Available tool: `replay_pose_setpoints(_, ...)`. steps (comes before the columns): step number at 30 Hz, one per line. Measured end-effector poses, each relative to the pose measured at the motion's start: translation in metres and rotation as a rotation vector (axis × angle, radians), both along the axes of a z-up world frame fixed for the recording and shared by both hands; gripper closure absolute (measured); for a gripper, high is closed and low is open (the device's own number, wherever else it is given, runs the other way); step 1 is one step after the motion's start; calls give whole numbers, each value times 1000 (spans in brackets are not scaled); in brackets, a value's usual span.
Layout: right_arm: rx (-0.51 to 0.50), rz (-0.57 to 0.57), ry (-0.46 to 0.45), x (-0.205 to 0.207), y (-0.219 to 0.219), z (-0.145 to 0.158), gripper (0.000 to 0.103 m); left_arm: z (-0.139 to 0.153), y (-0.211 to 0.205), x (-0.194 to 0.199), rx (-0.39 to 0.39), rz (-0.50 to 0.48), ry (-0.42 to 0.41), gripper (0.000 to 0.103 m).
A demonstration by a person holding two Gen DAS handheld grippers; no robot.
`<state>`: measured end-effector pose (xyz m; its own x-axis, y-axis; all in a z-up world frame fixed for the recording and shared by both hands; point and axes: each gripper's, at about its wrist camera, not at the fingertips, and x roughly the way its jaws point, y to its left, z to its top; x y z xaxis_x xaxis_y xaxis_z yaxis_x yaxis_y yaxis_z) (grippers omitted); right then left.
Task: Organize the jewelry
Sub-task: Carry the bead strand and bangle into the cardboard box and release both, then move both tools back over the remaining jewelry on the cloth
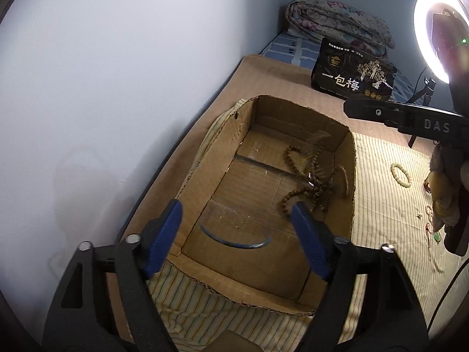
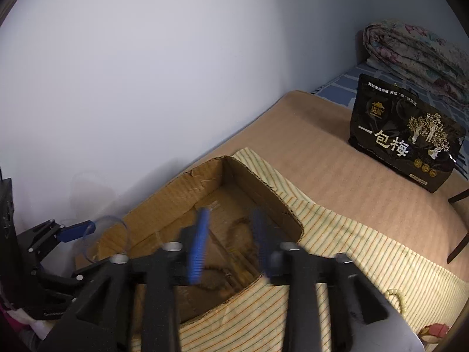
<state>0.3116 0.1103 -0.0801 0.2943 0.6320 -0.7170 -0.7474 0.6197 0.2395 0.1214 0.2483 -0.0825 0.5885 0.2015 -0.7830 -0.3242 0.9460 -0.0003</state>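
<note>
Left wrist view: left gripper (image 1: pixel 237 228) fingers spread wide over the cardboard box (image 1: pixel 246 123), a thin blue-clear bangle (image 1: pixel 234 242) between them; whether the pads touch it, cannot tell. Brown bead necklace (image 1: pixel 304 176) heaped at 2 o'clock inside the box. White bead bracelet (image 1: pixel 401 175) on the striped cloth (image 1: pixel 387 193), 3 o'clock.

Right wrist view: right gripper (image 2: pixel 230 240) blurred above the box, fingers parted, gripping nothing; necklace below them.
</note>
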Motion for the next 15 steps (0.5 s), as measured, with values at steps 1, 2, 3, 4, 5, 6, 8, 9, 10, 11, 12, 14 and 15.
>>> replay_pose_setpoints(1,-3,-10,-2,0,-1,1,42,0,0,0,1,0,1,22)
replay_pose_setpoints(2,-4,-23,-9,0,-2,1,40,0,-1,1,2,0,2,22)
replay_pose_setpoints(3,-5,-31,-15,-1,-3,2,38,0,-1,1,3,2,5,22)
replay_pose_setpoints(4,-8,-38,-19,-1,-4,2,38,-1,-1,2,3,3,8,22)
replay_pose_setpoints(5,-11,-43,-19,-2,-6,3,37,-1,-1,2,2,4,10,22)
replay_pose_setpoints(6,-13,-47,-18,-2,-7,3,36,0,-1,3,1,4,11,22)
replay_pose_setpoints(8,-15,-60,-16,-2,-11,3,35,-1,-1,3,5,4,14,22)
replay_pose_setpoints(9,-13,-64,-17,-2,-13,4,34,-1,-1,3,6,4,14,22)
replay_pose_setpoints(10,-11,-68,-17,-2,-15,5,34,0,-2,2,8,6,14,22)
replay_pose_setpoints(11,-11,-73,-19,-3,-17,6,34,0,-1,2,6,6,12,22)
replay_pose_setpoints(12,-11,-77,-20,-2,-18,6,33,0,-1,2,4,5,12,22)
replay_pose_setpoints(14,-9,-82,-21,-3,-21,9,33,1,-1,3,2,6,10,22)
replay_pose_setpoints(15,-8,-84,-22,-3,-22,10,33,2,-2,2,2,5,10,22)
